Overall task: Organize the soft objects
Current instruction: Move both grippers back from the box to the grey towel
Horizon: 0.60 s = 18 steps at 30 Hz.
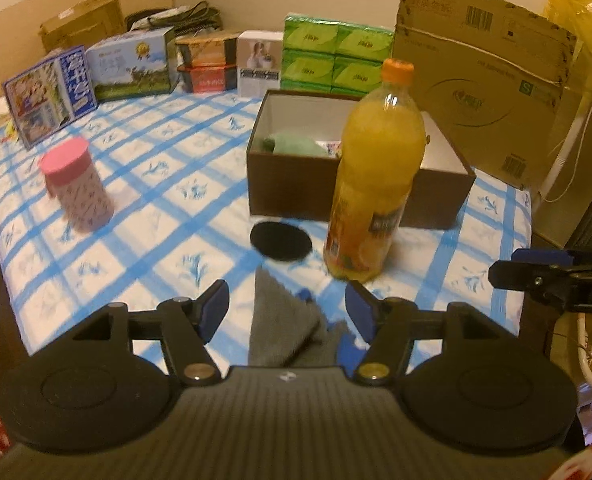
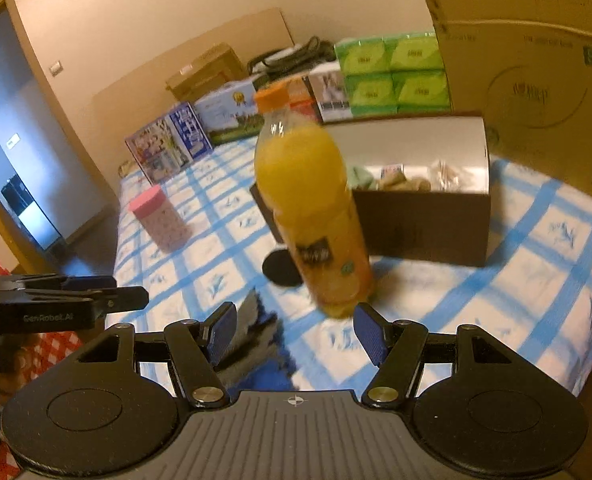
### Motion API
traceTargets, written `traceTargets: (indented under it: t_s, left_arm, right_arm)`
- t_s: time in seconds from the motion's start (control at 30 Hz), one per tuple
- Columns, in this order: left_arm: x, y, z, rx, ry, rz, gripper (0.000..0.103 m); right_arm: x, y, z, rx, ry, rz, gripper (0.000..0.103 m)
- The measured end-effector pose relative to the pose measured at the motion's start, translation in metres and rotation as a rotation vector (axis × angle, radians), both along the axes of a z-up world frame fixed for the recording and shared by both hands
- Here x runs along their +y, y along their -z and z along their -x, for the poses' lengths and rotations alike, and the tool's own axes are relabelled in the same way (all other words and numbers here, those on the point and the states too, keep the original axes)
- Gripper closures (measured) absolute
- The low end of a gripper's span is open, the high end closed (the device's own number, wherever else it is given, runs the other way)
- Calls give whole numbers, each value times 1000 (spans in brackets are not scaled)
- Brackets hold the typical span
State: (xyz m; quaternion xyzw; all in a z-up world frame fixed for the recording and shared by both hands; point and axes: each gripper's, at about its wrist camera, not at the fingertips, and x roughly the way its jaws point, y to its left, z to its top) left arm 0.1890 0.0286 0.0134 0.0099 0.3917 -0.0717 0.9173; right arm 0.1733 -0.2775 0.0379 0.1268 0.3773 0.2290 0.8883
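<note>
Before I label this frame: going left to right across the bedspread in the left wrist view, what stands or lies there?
Pink canister → black round disc → orange juice bottle. The brown open box overlaps the bottle, so it is left out.

The bottle (image 2: 315, 216) hides the box's (image 2: 427, 228) near-left corner and is smeared by blur. At six o'clock, the grey cloth (image 1: 284, 328) runs under the gripper body. The box's contents are too small to tell.
</note>
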Motion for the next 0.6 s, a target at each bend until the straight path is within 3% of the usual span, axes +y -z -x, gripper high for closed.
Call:
traceTargets:
  t_s: [0.37,0.6]
  left_arm:
    - [13,25,37,42,-70,-13,31]
    - [20,39,47,75,-89,-5,31]
  right_arm:
    - [24,31,22,111,12,28,38]
    - [38,48,25,177,1,-3,38]
